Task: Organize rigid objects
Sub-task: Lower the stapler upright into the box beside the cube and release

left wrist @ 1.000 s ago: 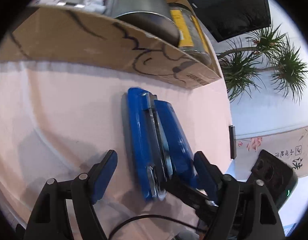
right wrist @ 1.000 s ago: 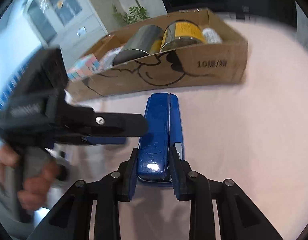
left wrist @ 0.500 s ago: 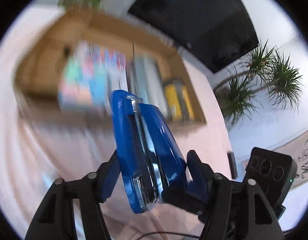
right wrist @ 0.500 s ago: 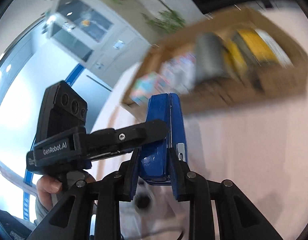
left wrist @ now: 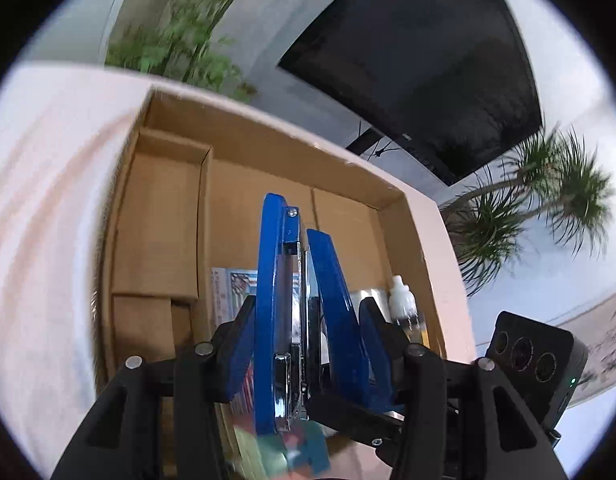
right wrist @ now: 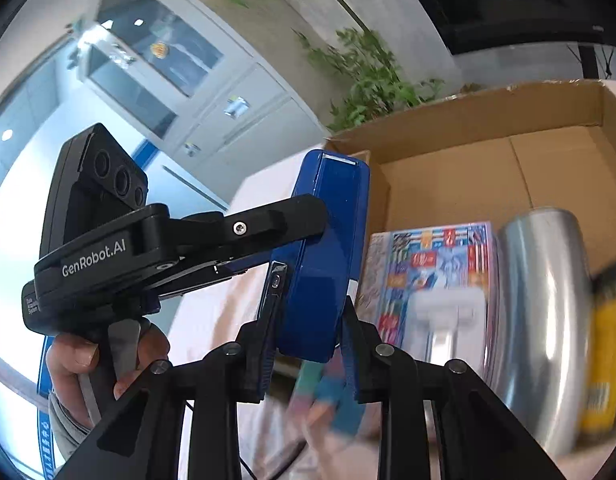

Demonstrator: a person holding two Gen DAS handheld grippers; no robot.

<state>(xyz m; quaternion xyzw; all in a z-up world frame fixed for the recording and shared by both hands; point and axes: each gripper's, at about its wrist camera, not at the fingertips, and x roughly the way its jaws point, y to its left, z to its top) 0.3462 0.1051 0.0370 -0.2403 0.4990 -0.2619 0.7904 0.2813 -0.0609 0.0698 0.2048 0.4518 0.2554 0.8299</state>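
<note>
Between both tools, the left tool (left wrist: 304, 344) having just closed onto its flanks and the right tool (right wrist: 308, 344) clamped narrow on its rear, the blue stapler (left wrist: 304, 300) hangs above the cardboard box (left wrist: 264, 144), seemingly heavy, rigid, glossy and hinged, best pinched near its back.

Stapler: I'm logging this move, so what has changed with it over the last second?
The stapler went from lying on the table before the box to being held up over the box's inside. The left gripper has just been closing and now clamps it. The right gripper stayed shut on it throughout.
</note>
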